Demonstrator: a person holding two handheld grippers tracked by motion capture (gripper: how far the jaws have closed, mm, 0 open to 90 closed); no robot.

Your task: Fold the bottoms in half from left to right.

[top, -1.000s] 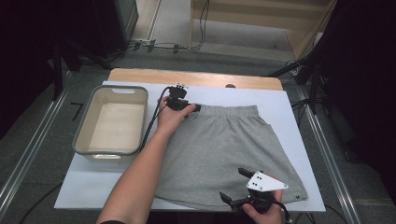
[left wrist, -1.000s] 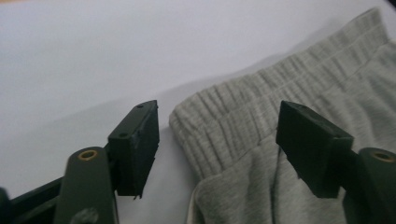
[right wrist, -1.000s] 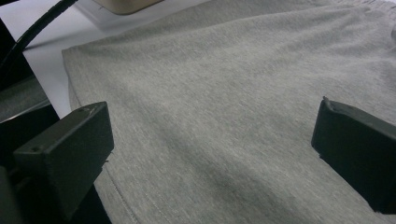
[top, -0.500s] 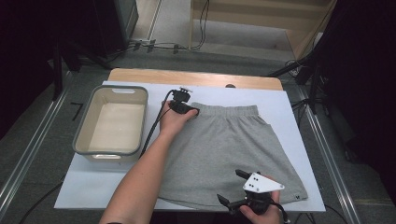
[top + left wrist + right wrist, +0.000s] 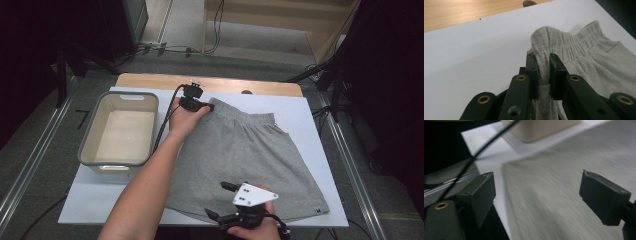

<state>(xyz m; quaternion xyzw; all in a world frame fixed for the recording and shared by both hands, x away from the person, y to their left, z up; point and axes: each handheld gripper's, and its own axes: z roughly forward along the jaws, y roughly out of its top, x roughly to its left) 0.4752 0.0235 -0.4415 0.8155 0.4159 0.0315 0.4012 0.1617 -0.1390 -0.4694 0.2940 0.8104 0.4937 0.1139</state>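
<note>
Shorts [image 5: 250,160], grey jersey, one pair, spread flat on the white worktop [image 5: 310,115]. Long axis: from the elastic waistband [image 5: 574,40] at the far edge toward the hem at the near edge, widening toward the hem.

Left gripper [image 5: 197,105]: at the waistband's left corner. In the left gripper view its fingers [image 5: 532,72] have just been closing and now pinch a bunched fold of the ribbed band, which rises between them and curls over their tips. The rest of the garment trails off to the right of these fingers and away.

Right gripper [image 5: 225,200]: at the near hem, toward the left hem corner. In the right gripper view its fingers [image 5: 605,197] stand spread wide, having just begun to close, with blurred grey cloth beneath and beyond them and nothing pressed between. The hem edge lies just left of the left finger; bare worktop follows.

Judgement: the right hand is nearer the hem, the left already has the waist; the next grasp turns on bringing the open fingers down astride the hem edge.

Condition: fabric smooth, lightly heathered, small tag at the right hem corner.

Adjacent: beige plastic bin [image 5: 120,130], empty, left of the left gripper, apart from the cloth.
</note>
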